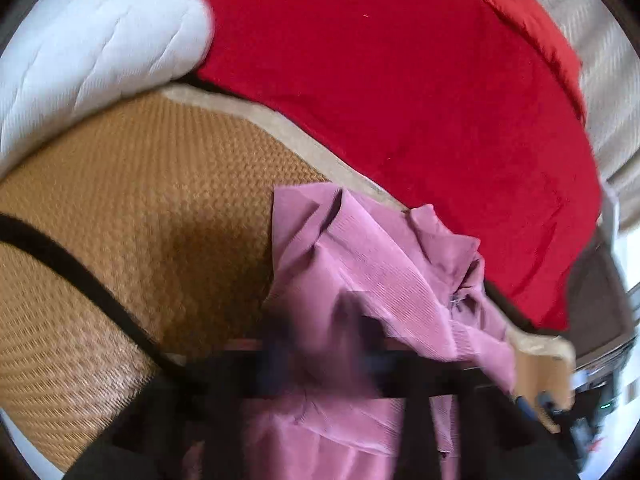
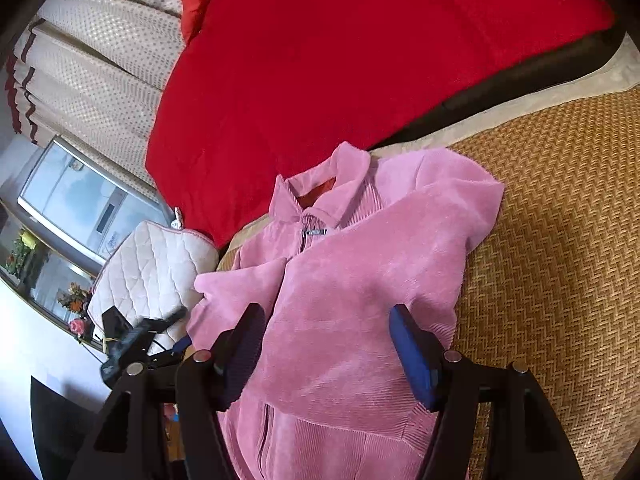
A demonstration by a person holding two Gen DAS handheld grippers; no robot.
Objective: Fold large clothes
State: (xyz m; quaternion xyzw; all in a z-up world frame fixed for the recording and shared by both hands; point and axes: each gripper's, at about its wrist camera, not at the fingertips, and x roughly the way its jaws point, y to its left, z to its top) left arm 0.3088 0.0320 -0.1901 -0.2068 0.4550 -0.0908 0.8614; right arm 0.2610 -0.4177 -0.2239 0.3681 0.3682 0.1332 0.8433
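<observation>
Fingers of right gripper (image 2: 328,344) gape over pink jacket (image 2: 352,280), gripping nothing; collar points dead ahead. Left gripper (image 1: 320,344) blurred, fingers closed; hold unclear.

Woven mat (image 2: 560,240); red blanket (image 2: 320,60); dotted curtains (image 2: 100,60).

The jacket (image 2: 352,280) is pink, ribbed like corduroy, with an orange-red lining at the collar. It lies on a golden-tan woven mat (image 2: 560,240) with a herringbone weave and beige border. The blanket (image 2: 340,60) is plain red. The curtain (image 2: 108,60) is cream, dotted. The quilted cushion (image 2: 152,268) is off-white, diamond-stitched.
</observation>
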